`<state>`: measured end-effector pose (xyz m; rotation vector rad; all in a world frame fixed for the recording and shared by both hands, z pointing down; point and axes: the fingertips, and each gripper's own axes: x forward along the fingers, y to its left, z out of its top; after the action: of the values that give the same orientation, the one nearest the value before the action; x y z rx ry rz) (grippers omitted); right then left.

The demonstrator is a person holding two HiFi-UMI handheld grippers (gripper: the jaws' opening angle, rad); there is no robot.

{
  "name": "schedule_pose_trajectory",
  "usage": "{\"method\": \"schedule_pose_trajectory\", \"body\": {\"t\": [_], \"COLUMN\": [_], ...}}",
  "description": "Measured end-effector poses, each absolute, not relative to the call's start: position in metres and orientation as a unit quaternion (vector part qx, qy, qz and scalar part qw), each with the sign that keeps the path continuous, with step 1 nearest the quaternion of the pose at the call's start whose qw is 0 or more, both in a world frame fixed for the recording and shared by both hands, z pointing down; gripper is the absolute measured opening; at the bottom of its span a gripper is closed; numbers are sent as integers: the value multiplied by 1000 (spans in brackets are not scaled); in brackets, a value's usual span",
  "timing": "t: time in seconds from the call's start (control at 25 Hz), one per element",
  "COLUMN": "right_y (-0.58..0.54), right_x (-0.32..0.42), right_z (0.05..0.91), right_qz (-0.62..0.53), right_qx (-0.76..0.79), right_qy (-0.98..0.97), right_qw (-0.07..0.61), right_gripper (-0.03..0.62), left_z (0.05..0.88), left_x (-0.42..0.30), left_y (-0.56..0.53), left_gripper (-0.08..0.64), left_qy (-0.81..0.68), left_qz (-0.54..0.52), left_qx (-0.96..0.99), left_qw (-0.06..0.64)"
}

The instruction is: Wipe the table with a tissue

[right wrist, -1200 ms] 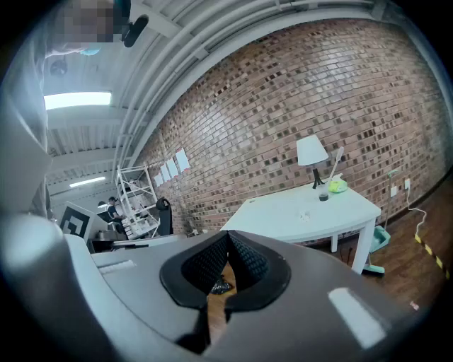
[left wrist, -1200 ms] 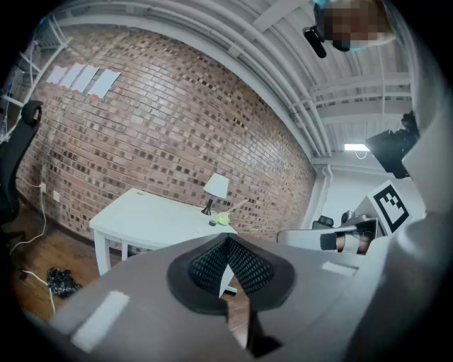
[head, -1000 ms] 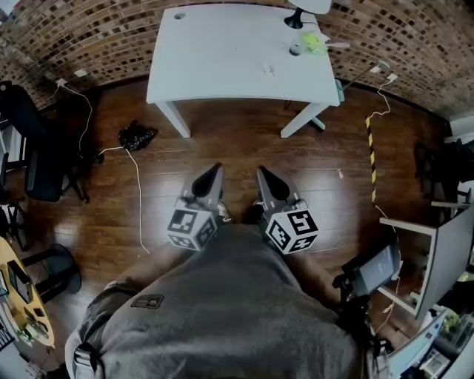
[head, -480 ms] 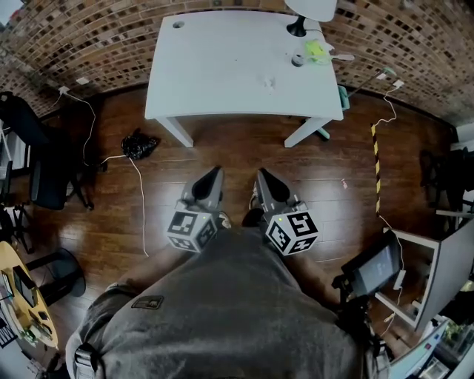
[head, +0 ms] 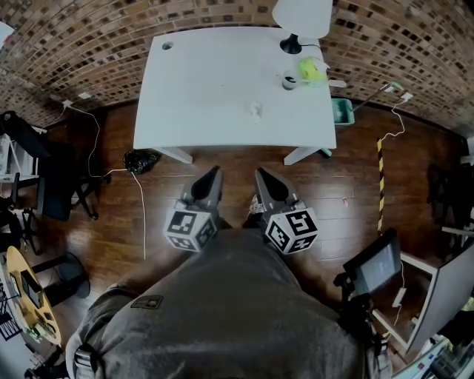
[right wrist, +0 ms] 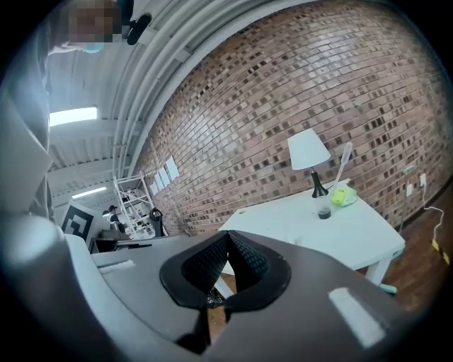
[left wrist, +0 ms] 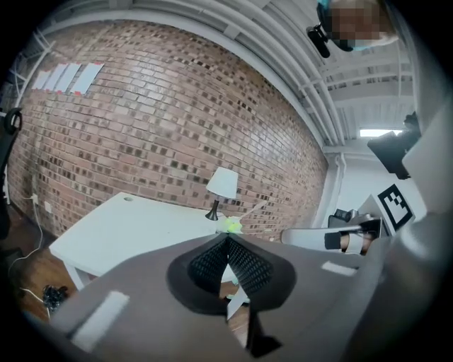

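Two tools, the left gripper (head: 213,172) and the right gripper (head: 261,175), are clenched on nothing, side by side over the wood floor (head: 237,152). Ahead and left of the left one lies one black bag (head: 141,159). Beyond stands one white table (head: 200,81), nearer than a second ago. One small tissue (head: 255,111) lies on it straight ahead. Farther right are one cup (head: 289,80) and one lamp (head: 300,18).
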<state>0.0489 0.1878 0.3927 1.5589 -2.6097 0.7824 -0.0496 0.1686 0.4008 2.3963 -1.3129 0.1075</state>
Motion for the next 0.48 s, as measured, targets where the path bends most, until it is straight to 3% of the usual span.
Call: {"method": "schedule_pose_trajectory", "body": {"t": [0.48], "right_y": [126], "right_x": [97], "right_z": [409], "right_qz": [274], "right_qx": [486], "right_qy": [-830], "right_qw": [8], "right_gripper": [12], "left_z": [412], "left_x": [-4], "left_y": [107], "left_gripper": [2], "left_qy": [-485], "left_qz": [68], "left_qx": [845], "left_qw": [214]}}
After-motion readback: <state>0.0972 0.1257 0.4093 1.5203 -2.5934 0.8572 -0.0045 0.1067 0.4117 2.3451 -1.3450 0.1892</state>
